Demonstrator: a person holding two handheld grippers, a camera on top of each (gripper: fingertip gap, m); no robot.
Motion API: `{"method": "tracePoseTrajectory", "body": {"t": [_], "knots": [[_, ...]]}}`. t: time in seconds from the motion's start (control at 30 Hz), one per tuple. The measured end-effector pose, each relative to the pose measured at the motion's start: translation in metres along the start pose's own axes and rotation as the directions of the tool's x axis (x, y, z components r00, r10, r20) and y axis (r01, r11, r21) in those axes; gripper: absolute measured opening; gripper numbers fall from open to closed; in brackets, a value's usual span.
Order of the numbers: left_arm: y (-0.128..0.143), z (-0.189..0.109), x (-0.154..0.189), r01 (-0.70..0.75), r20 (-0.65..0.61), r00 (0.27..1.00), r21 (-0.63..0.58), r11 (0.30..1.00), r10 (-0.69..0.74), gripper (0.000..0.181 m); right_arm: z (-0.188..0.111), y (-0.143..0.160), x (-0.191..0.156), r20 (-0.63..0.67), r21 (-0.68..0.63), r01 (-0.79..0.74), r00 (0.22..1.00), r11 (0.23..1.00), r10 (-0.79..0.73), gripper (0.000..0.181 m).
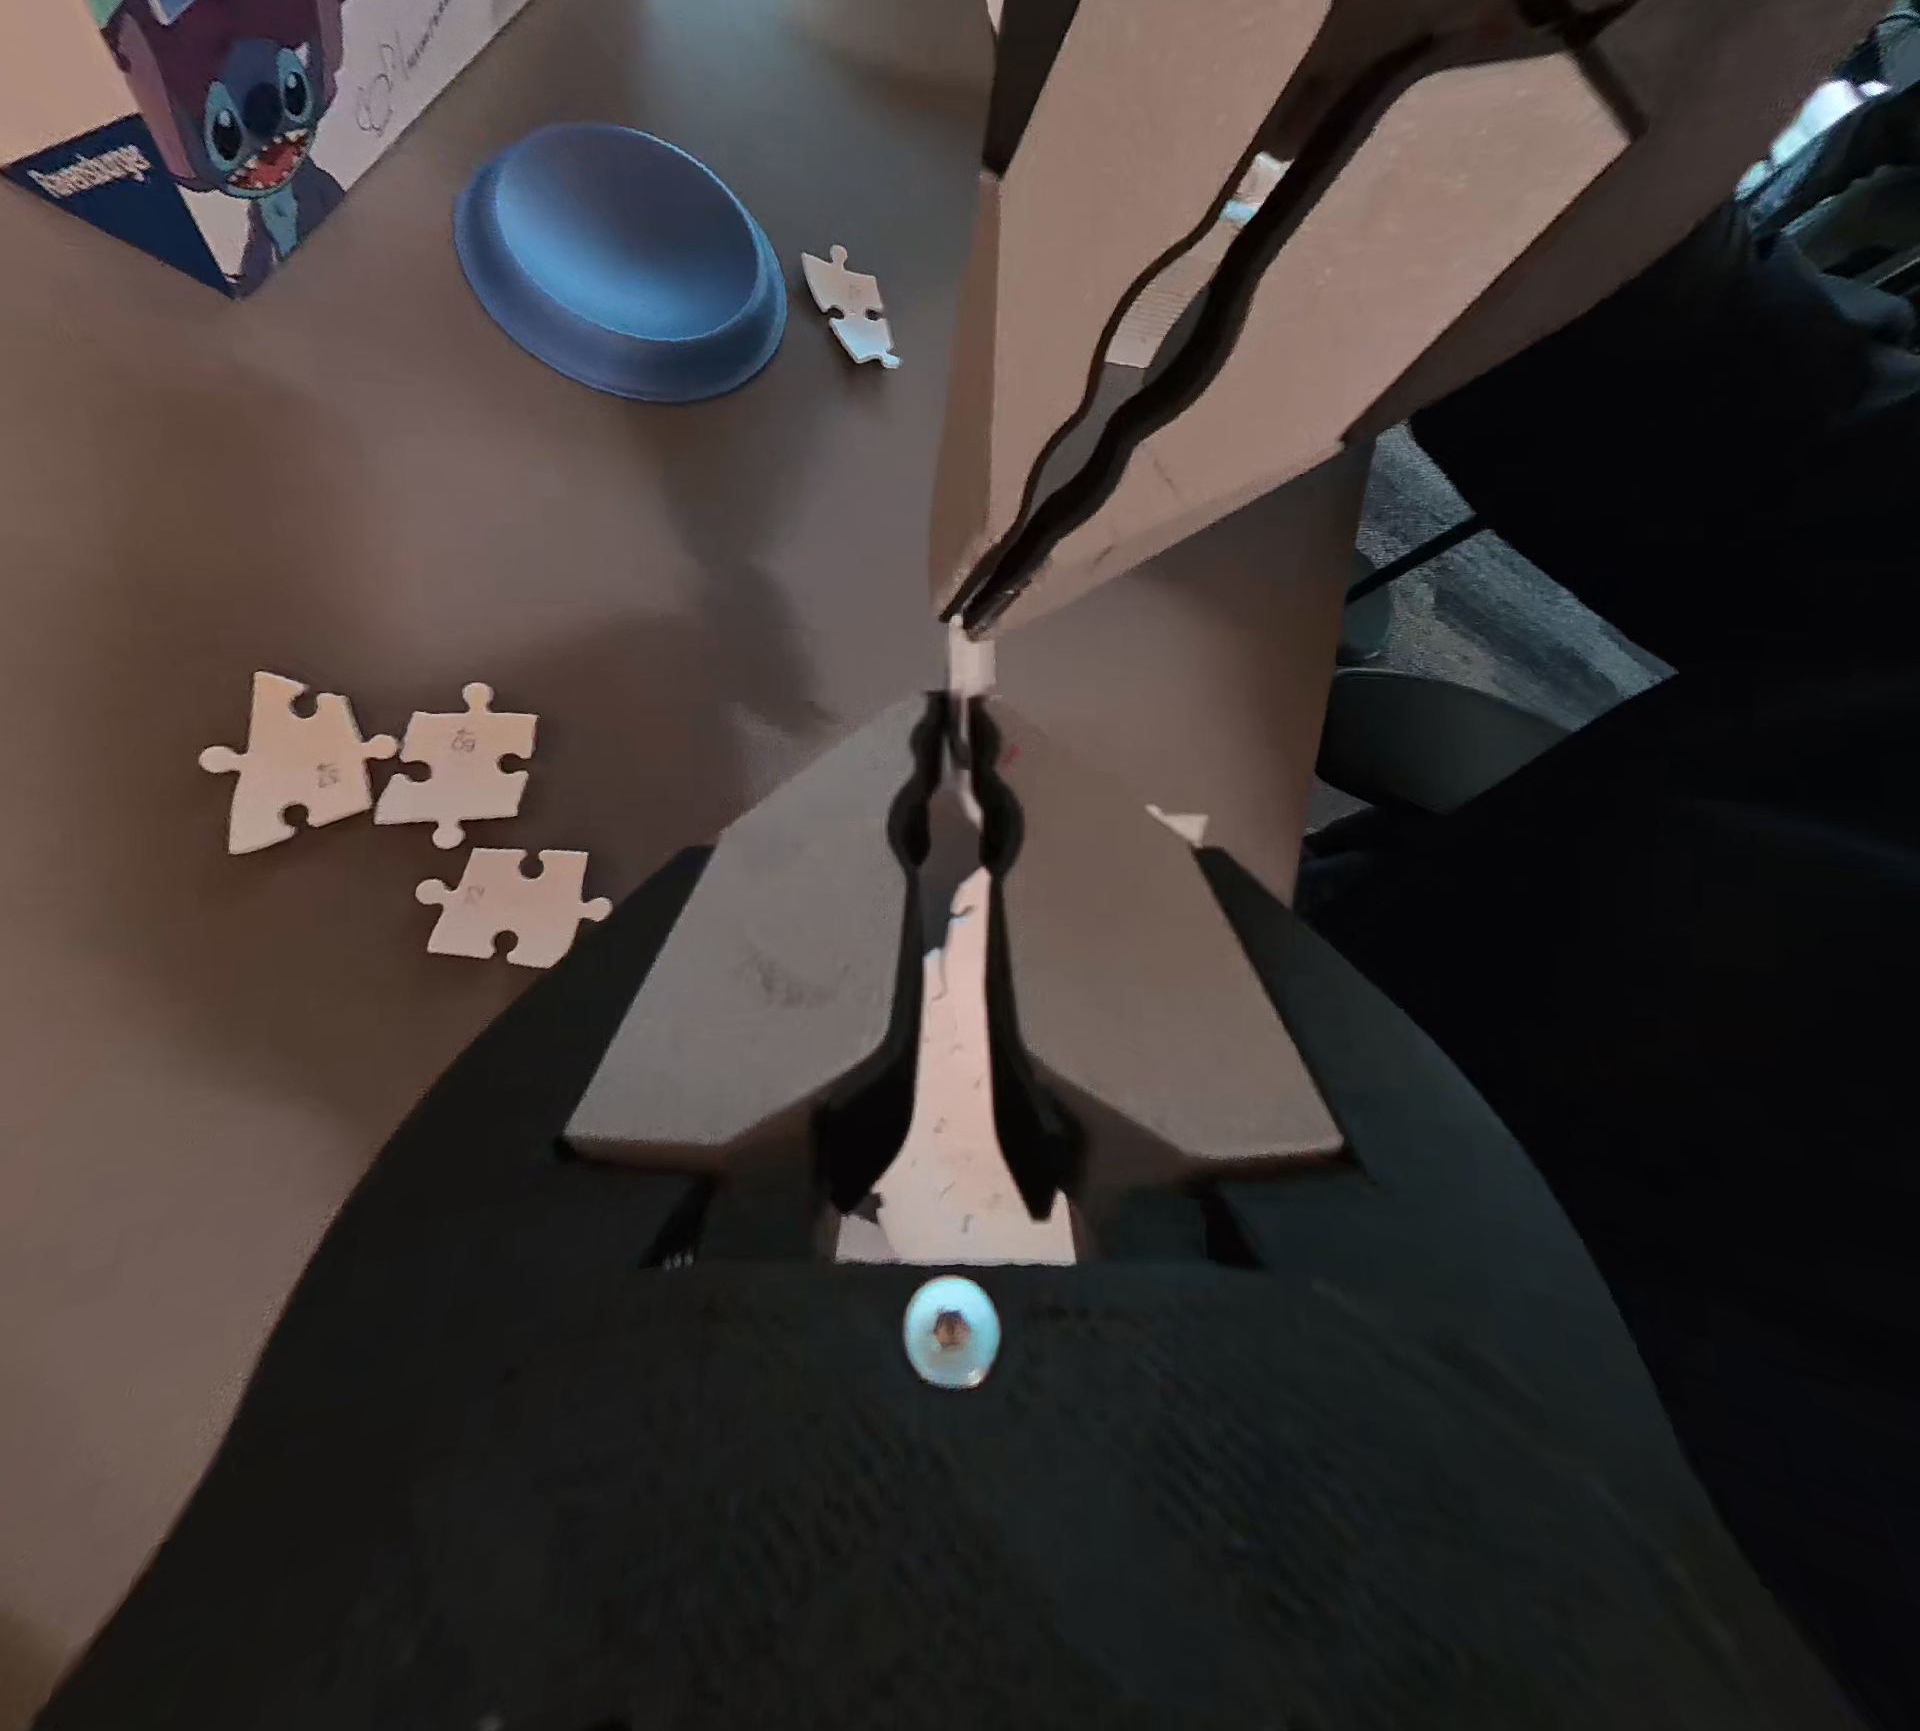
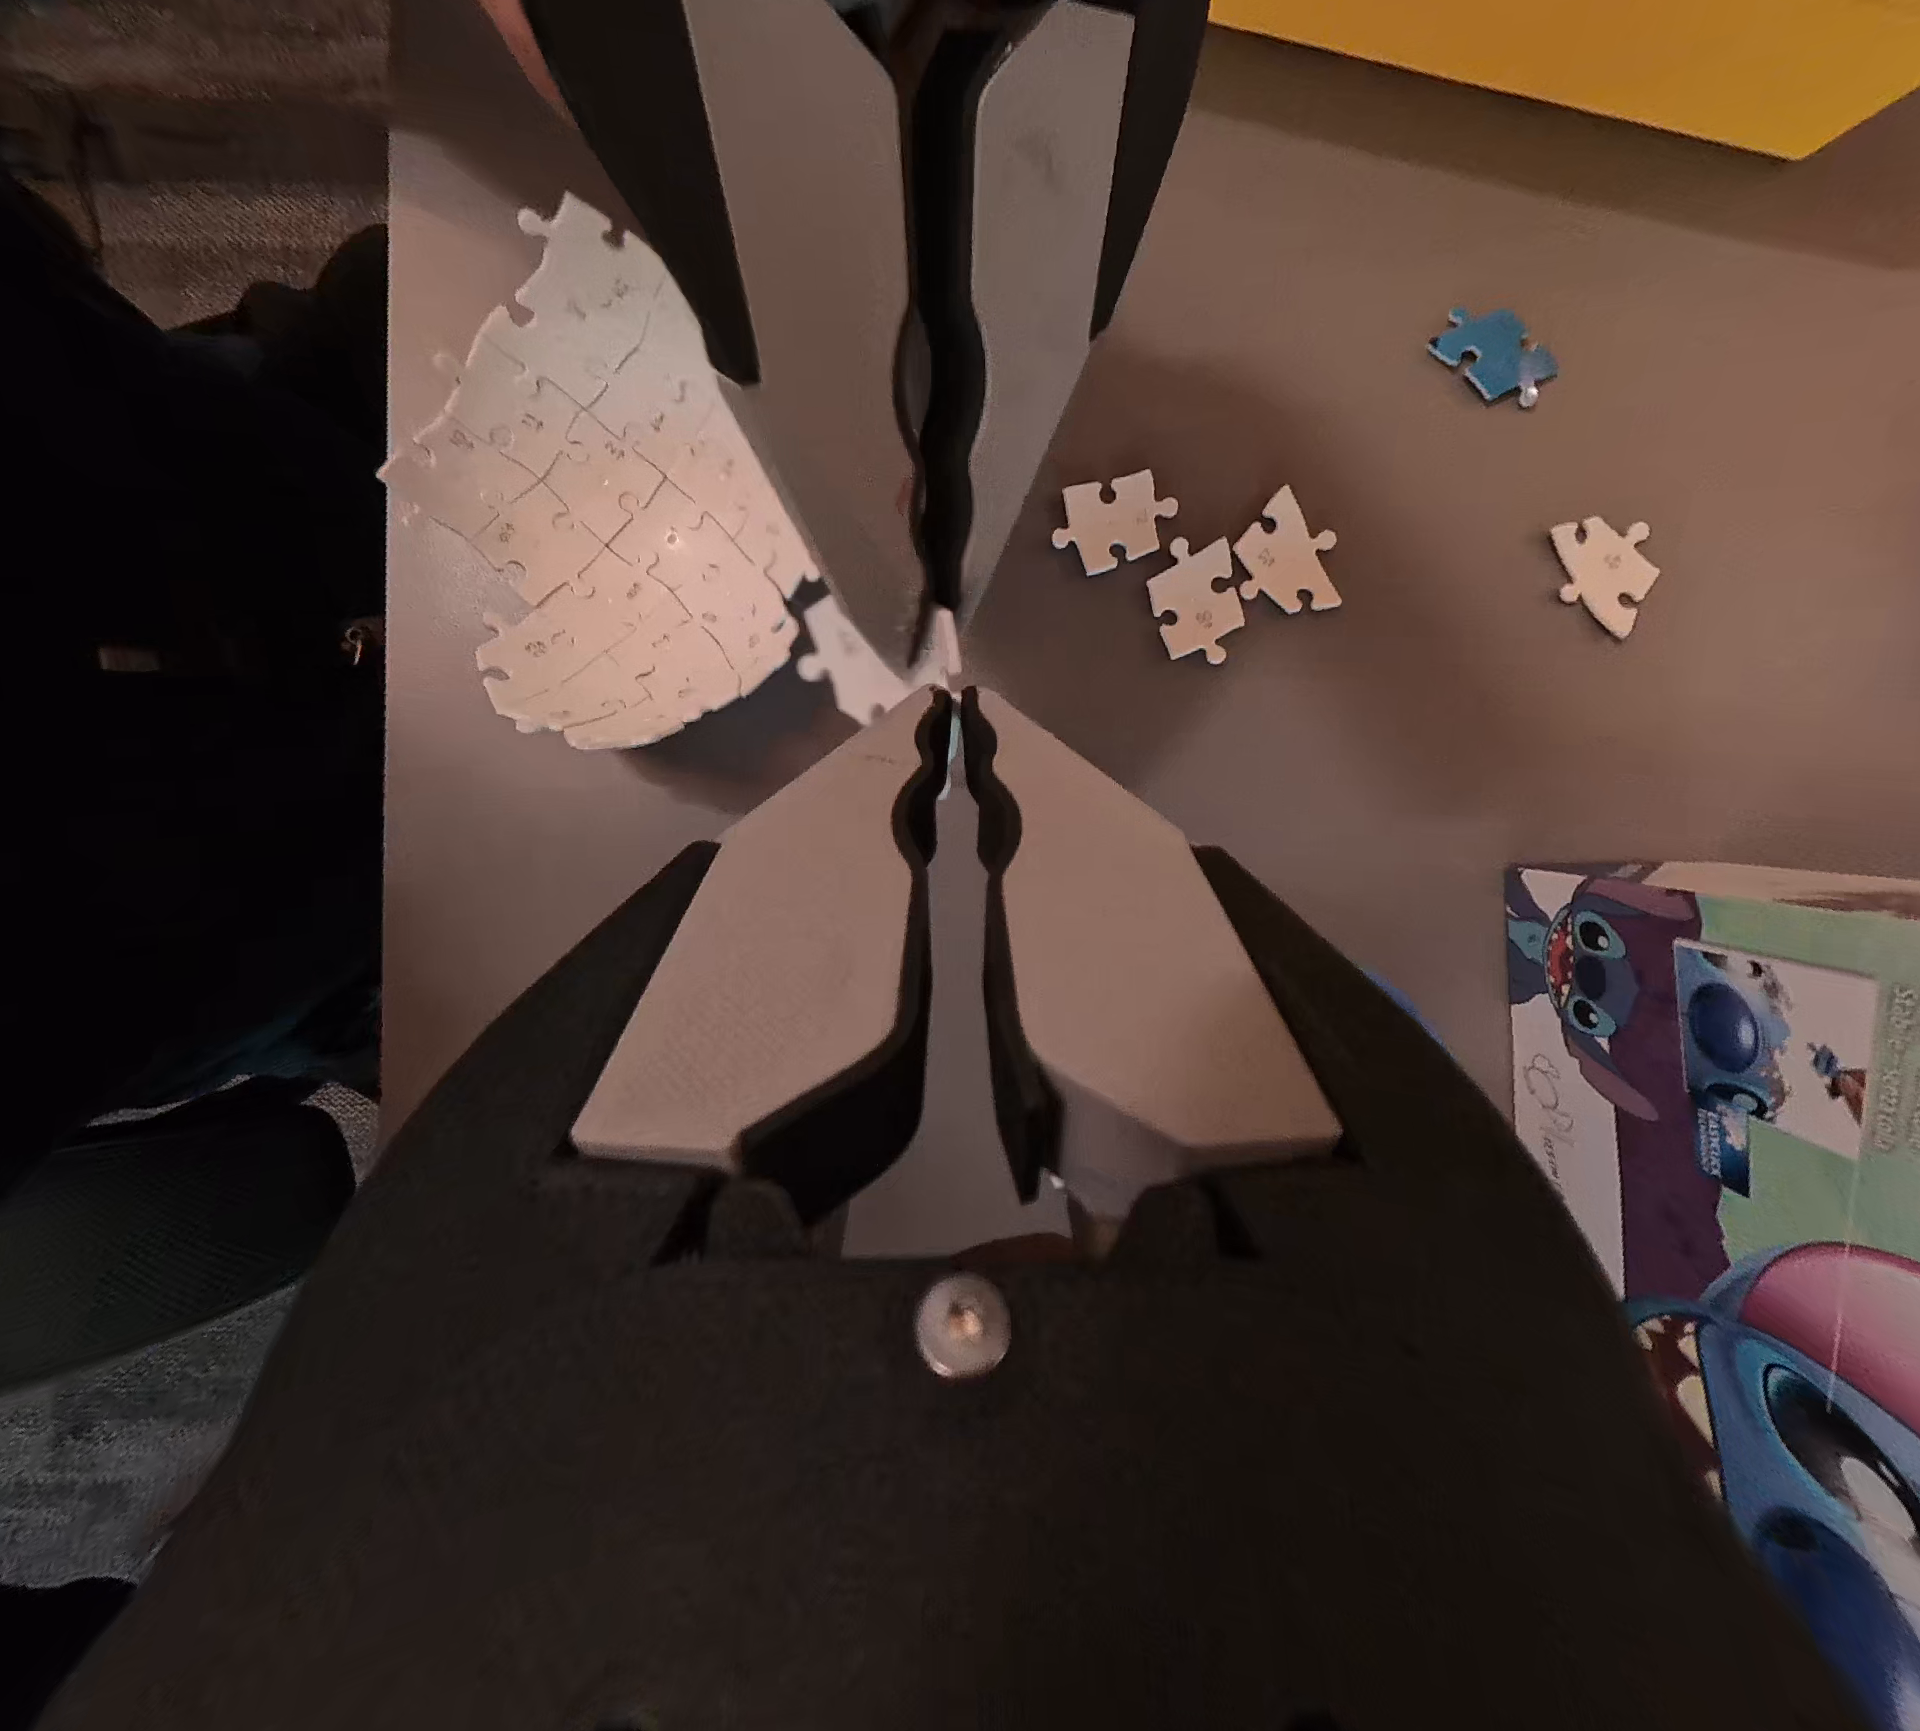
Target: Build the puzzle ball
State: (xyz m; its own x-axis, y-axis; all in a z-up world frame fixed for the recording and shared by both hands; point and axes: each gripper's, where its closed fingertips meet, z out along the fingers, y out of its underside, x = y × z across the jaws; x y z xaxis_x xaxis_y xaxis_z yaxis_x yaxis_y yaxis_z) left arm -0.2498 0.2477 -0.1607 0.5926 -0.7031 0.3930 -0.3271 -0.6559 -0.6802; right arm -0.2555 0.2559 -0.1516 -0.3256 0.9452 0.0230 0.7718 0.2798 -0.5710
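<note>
Meeting tip to tip above the bench, the left tool and right tool are each pinched closed on a white puzzle piece. The half-built puzzle ball shell lies beside them; three loose pieces rest nearby, the blue stand farther off.
</note>
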Motion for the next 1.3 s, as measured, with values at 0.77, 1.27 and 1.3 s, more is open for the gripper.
{"method": "tracePoseTrajectory", "body": {"t": [0.77, 1.27, 1.3], "knots": [[-0.006, -0.028, -0.007, 0.106, -0.198, 0.979, 0.345, 0.933, -0.038, 0.000, 0.014, -0.027, -0.006, 0.510, 0.302, -0.469, 0.815, 0.830, 0.274, 0.000], [0.086, -0.022, -0.016, 0.074, 0.019, 0.997, -0.099, 0.992, -0.073, 0.038, 0.051, -0.014, -0.028, 0.359, -0.063, -0.259, 0.895, 0.964, 0.264, 0.000], [0.090, -0.018, -0.017, 0.072, 0.033, 0.997, -0.122, 0.990, -0.068, 0.037, 0.054, -0.012, -0.030, 0.357, -0.086, -0.252, 0.895, 0.964, 0.266, 0.000]]}}
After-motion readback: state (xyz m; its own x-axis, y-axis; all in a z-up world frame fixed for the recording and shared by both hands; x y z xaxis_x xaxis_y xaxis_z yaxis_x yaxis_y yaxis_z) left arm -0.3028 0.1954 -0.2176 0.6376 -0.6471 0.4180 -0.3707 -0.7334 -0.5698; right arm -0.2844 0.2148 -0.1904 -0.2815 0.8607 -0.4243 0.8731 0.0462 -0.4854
